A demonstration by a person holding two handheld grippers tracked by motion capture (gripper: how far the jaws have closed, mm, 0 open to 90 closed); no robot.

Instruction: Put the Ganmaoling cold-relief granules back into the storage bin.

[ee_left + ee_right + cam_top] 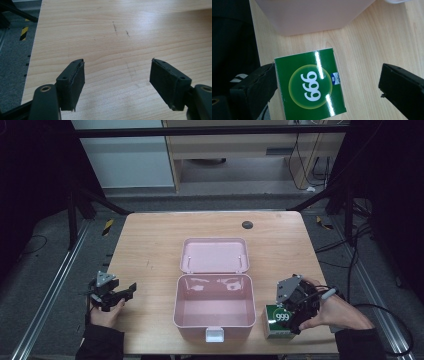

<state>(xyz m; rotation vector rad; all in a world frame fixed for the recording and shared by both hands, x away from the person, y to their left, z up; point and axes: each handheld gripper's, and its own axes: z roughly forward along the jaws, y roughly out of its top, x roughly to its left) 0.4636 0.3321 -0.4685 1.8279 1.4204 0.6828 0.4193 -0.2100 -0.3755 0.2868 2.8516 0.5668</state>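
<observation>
We see a pale pink case (214, 312) on a light wood-grain desk (150, 255). Beside it, we note a glossy green box (309, 85) bearing white "999" on a yellow-green circle. Both grippers' jaws are black, and yellow-black hazard tape (107, 226) marks the grey floor.

"999" on green box (310, 86)

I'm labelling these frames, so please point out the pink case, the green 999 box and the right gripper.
Pink case (214, 326): high view, front wall beside the white latch.
Green 999 box (310, 86): right gripper view, its printed top face.
Right gripper (327, 83): right gripper view, midway between its open jaws.
</observation>
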